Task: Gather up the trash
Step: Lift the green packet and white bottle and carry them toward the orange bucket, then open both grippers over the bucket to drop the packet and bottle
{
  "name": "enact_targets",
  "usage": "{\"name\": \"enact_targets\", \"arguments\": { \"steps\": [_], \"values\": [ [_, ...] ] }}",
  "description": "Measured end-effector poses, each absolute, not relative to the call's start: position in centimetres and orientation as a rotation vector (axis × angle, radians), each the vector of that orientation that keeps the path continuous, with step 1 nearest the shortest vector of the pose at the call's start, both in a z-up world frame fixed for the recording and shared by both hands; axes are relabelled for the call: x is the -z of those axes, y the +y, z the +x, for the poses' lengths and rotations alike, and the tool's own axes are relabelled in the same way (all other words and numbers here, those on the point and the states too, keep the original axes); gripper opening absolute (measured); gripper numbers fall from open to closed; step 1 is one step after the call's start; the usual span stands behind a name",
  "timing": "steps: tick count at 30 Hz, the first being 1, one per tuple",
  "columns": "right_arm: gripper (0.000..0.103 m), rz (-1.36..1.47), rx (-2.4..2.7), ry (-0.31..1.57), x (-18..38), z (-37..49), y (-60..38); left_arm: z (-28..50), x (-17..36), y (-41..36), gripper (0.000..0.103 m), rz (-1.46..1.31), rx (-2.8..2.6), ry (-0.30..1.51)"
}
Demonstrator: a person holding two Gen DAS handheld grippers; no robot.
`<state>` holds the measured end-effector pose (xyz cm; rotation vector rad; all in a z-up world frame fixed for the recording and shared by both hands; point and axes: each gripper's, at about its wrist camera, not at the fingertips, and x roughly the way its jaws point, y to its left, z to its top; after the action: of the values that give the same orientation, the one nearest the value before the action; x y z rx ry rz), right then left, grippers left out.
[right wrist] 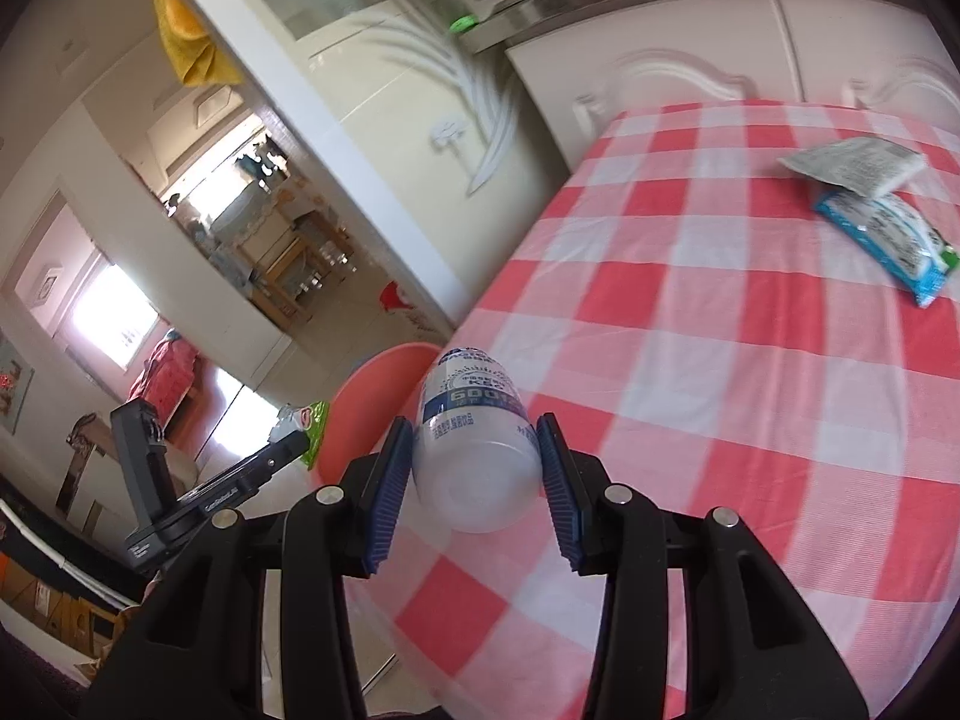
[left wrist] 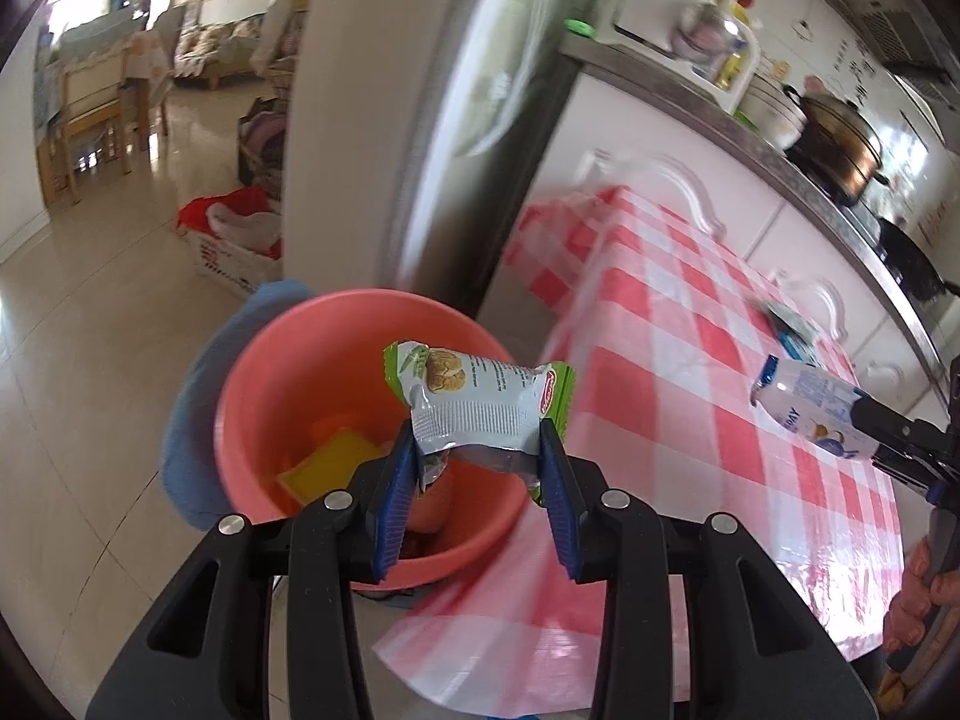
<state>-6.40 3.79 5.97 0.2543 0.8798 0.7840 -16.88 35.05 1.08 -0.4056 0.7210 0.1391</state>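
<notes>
My left gripper (left wrist: 477, 438) is shut on a green and grey biscuit wrapper (left wrist: 477, 396), held above a pink plastic basin (left wrist: 282, 360) that stands beside the table. Inside the basin lies a yellow piece (left wrist: 327, 462) with other scraps. My right gripper (right wrist: 474, 438) is shut on a white plastic bottle with a blue label (right wrist: 474, 438), over the left edge of the red and white checked tablecloth (right wrist: 720, 360). In the left wrist view the bottle (left wrist: 807, 408) shows at the right, and the basin's rim (right wrist: 375, 378) peeks out left of the bottle in the right wrist view.
Two wrappers remain on the cloth at the far right: a grey one (right wrist: 852, 165) over a blue one (right wrist: 888, 240). White cabinets (right wrist: 690, 60) and a counter with a pot (left wrist: 840, 150) run behind the table. A blue cloth (left wrist: 192, 420) lies under the basin on the tiled floor.
</notes>
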Motion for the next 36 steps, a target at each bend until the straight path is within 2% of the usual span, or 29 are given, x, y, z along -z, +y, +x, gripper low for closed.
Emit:
{"name": "enact_targets", "arguments": {
  "steps": [14, 27, 36],
  "values": [
    [0.044, 0.050, -0.906, 0.984, -5.4, -6.4, 16.5, -16.7, 1.2, 40.8, 0.041, -0.523, -0.185, 0.706],
    [0.044, -0.019, -0.920, 1.090, -2.6, -4.6, 22.0, -13.8, 4.6, 40.1, 0.041, -0.528, -0.161, 0.790],
    [0.046, -0.044, -0.927, 1.083, -1.5, -3.5, 23.3, -12.2, 6.4, 38.9, 0.044, -0.501, -0.173, 0.853]
  ]
}}
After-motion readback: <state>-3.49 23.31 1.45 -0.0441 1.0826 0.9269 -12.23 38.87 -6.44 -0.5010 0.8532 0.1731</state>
